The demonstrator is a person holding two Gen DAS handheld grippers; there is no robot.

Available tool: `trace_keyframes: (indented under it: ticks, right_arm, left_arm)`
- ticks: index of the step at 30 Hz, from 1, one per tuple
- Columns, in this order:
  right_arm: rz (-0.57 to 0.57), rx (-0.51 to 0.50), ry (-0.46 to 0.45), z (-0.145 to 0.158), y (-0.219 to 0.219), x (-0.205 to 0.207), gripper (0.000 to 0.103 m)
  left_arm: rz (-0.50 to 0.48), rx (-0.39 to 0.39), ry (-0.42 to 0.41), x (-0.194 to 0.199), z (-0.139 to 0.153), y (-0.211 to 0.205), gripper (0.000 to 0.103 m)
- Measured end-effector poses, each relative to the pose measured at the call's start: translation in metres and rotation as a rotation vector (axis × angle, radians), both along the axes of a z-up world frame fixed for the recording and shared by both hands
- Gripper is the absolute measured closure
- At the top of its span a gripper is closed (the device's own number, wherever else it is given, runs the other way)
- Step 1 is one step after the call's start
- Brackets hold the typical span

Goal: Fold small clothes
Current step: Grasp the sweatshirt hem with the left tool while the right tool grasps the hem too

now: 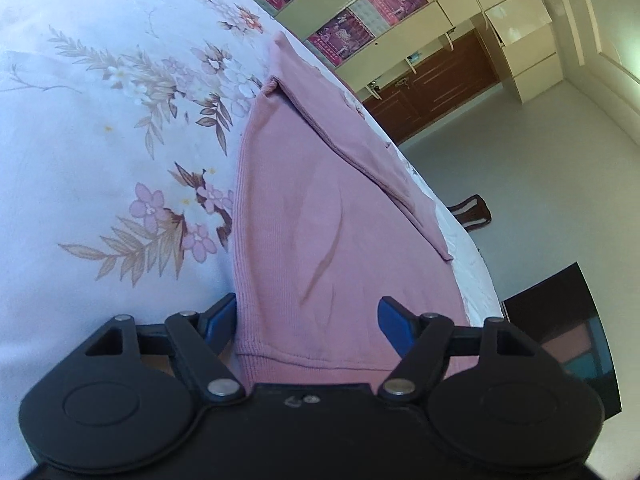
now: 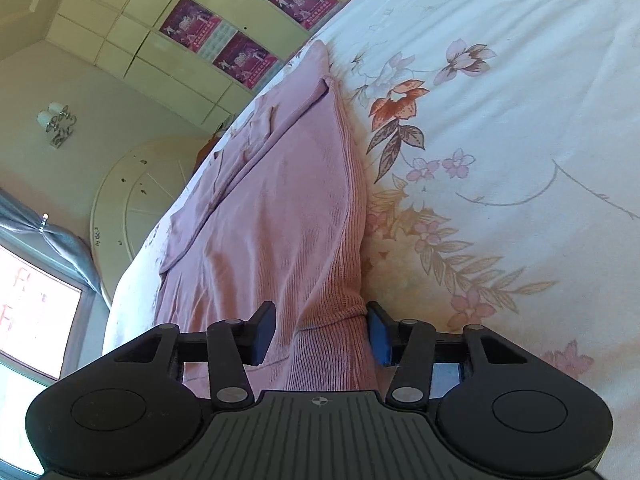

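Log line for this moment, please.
left gripper: open, straddling hem | right gripper: open, straddling hem | pink garment: flat on floral sheet, sleeve folded in

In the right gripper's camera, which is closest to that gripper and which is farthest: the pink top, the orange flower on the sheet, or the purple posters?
1. The pink top: nearest, its ribbed hem sits between the right gripper fingers.
2. The orange flower: farther along the bedsheet, right of the top.
3. The purple posters: farthest, on the cabinets beyond the bed.
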State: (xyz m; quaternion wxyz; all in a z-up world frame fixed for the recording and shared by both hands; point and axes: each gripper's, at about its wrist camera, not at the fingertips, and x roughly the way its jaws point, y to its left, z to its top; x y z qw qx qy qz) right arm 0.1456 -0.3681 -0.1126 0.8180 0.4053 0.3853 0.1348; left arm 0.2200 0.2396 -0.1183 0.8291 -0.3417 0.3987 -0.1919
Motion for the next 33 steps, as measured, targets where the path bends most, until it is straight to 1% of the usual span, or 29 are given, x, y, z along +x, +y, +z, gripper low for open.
trace_keyframes:
  ticks: [2, 3, 4, 5, 6, 8, 9, 10, 11, 12, 14, 16, 19, 20, 21, 22, 24, 25, 26, 27, 28, 29, 30, 32, 33]
  right_arm:
    - [0.007, 0.016, -0.005, -0.002, 0.000, 0.001, 0.053]
    - [0.014, 0.018, -0.007, -0.003, -0.001, -0.001, 0.054]
    - [0.023, 0.021, -0.004, -0.002, -0.001, -0.001, 0.054]
    - [0.032, 0.022, -0.002, -0.001, -0.002, -0.004, 0.054]
    - [0.040, -0.002, -0.007, 0.003, -0.002, -0.007, 0.054]
    - [-0.008, -0.055, -0.025, 0.009, -0.007, -0.013, 0.054]
    - [-0.036, -0.054, -0.028, 0.010, -0.012, -0.013, 0.054]
    - [-0.055, -0.060, -0.028, 0.009, -0.016, -0.011, 0.054]
    - [-0.071, -0.070, -0.020, 0.008, -0.020, -0.006, 0.054]
    - [-0.069, -0.054, -0.015, 0.006, -0.022, 0.000, 0.054]
    - [-0.028, -0.016, -0.010, 0.001, -0.020, 0.010, 0.054]
    - [0.025, 0.002, -0.012, -0.001, -0.016, 0.017, 0.054]
    - [0.076, 0.028, -0.010, -0.003, -0.011, 0.011, 0.055]
    - [0.090, 0.025, -0.010, -0.003, -0.009, 0.007, 0.059]
    - [0.106, 0.033, 0.007, -0.005, -0.006, 0.004, 0.075]
    - [0.110, 0.031, 0.016, -0.007, -0.004, 0.001, 0.080]
    - [0.096, 0.013, 0.001, -0.008, -0.002, -0.004, 0.083]
    - [0.079, 0.022, 0.005, -0.009, -0.002, -0.003, 0.083]
    - [0.070, 0.023, 0.001, -0.009, -0.002, -0.003, 0.083]
    - [0.067, 0.015, -0.011, -0.006, -0.001, -0.003, 0.084]
    - [0.063, 0.018, -0.026, -0.003, -0.001, -0.004, 0.087]
    - [0.050, 0.028, -0.042, 0.001, -0.003, -0.006, 0.087]
    - [0.033, 0.039, -0.064, 0.007, -0.006, -0.009, 0.088]
    - [0.021, 0.055, -0.115, 0.018, -0.010, -0.017, 0.088]
    - [0.026, 0.041, -0.133, 0.023, -0.009, -0.019, 0.088]
  left_arm:
    - [-0.036, -0.018, 0.009, -0.002, 0.000, -0.004, 0.031]
    - [-0.059, -0.024, 0.018, -0.003, -0.001, -0.006, 0.037]
    - [-0.076, -0.008, 0.024, -0.007, -0.003, -0.009, 0.041]
    - [-0.082, 0.007, 0.010, -0.011, -0.003, -0.010, 0.042]
    - [-0.079, 0.000, 0.007, -0.014, -0.004, -0.009, 0.043]
    - [-0.048, -0.035, 0.009, -0.016, -0.009, -0.003, 0.048]
    - [-0.033, -0.047, 0.013, -0.015, -0.012, -0.001, 0.053]
    - [-0.013, -0.055, 0.023, -0.012, -0.014, 0.001, 0.061]
    - [0.001, -0.067, 0.030, -0.009, -0.016, 0.003, 0.062]
    - [0.008, -0.079, 0.032, -0.006, -0.017, 0.003, 0.062]
    - [0.015, -0.087, 0.033, 0.000, -0.018, 0.001, 0.062]
    - [0.013, -0.094, 0.031, 0.001, -0.018, -0.002, 0.061]
    - [-0.005, -0.093, 0.026, -0.002, -0.018, -0.006, 0.060]
    - [-0.009, -0.093, 0.023, -0.003, -0.018, -0.006, 0.060]
    - [-0.011, -0.088, 0.019, -0.004, -0.018, -0.007, 0.060]
    - [-0.011, -0.083, 0.018, -0.003, -0.018, -0.008, 0.060]
    - [-0.008, -0.077, 0.024, 0.000, -0.017, -0.010, 0.060]
    - [-0.008, -0.069, 0.026, 0.000, -0.016, -0.010, 0.061]
    - [-0.009, -0.043, 0.022, 0.000, -0.014, -0.013, 0.066]
    - [-0.002, 0.004, 0.016, 0.000, -0.011, -0.015, 0.100]
    - [0.007, 0.020, 0.006, -0.002, -0.008, -0.015, 0.098]
    - [0.023, -0.008, -0.035, -0.009, -0.002, -0.011, 0.098]
    - [0.039, -0.017, -0.064, -0.013, 0.003, -0.008, 0.098]
    - [0.040, 0.028, -0.079, -0.019, 0.008, -0.007, 0.098]
    - [0.030, 0.058, -0.063, -0.018, 0.006, -0.008, 0.098]
